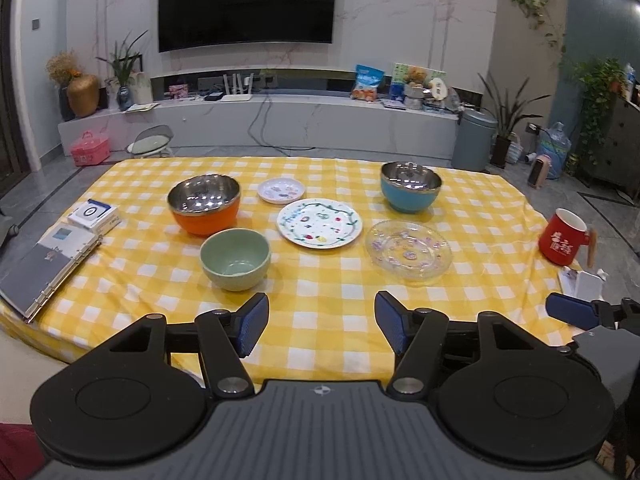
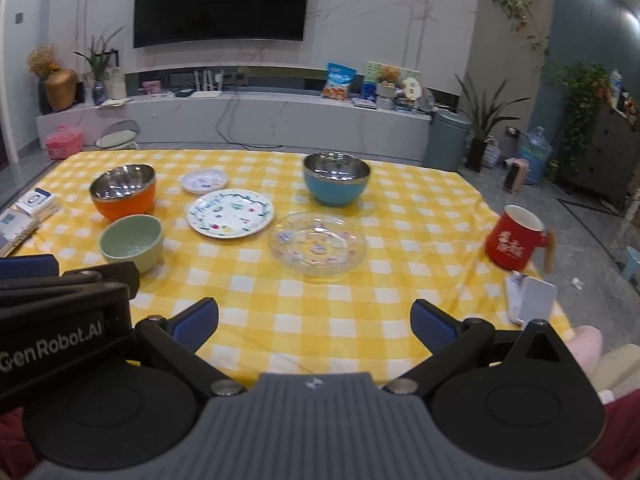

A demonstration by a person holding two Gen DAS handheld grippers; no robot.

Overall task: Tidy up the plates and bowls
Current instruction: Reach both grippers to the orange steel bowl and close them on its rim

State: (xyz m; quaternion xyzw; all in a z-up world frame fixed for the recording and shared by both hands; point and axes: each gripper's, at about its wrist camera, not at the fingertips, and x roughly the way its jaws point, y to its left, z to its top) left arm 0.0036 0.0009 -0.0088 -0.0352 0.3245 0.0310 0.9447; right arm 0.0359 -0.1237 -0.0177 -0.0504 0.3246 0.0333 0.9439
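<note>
A living room with a dark TV on a marble wall lies behind a surface draped in yellow-and-white check.

The left tool hangs over the near edge of the surface, its blue pads spread wide with only cloth between them. Just ahead of its left pad stands the green bowl. Beyond that, further left, sits the orange bowl, steel inside. Straight ahead lies the painted plate, and behind it, almost touching, the small saucer. Ahead and to the right lies the glass plate, with the blue bowl beyond it. All six stand apart, none stacked.

The right tool is likewise spread, nothing between its pads, low over the near edge. The glass plate is straight ahead of it, the blue bowl behind that, the green bowl ahead to its left beside the left tool's body.

Far right of both tools a red mug stands near the edge, a white gadget just in front of it. Far left lie a binder and a small box.
</note>
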